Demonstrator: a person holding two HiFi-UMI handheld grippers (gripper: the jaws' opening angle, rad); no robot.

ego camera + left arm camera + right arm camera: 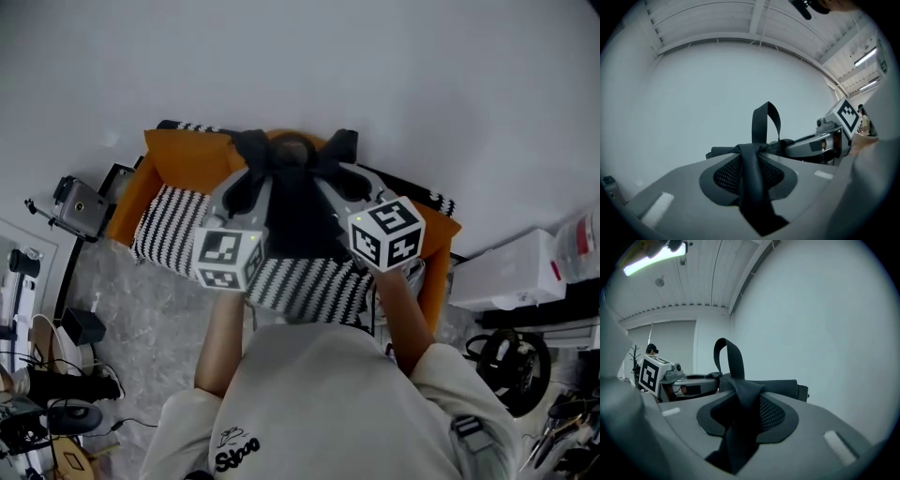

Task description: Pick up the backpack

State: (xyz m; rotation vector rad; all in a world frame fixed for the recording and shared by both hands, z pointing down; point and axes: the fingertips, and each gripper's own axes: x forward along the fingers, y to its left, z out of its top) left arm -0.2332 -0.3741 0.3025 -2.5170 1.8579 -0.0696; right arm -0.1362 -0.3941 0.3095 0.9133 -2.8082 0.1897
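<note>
Fingers (675, 197) of the left gripper (752, 161) and of the right gripper (740, 394) each clench a strap (751, 187) of the black backpack (292, 211), held up over the orange sofa (183, 155) by the far wall (375, 75); smooth webbing might slide through a grip and tip the bag sideways.

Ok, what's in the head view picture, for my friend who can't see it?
Seen from above, a person holds up a black backpack by its straps, the left gripper and right gripper each shut on one. Below is an orange armchair with striped cushions.
</note>
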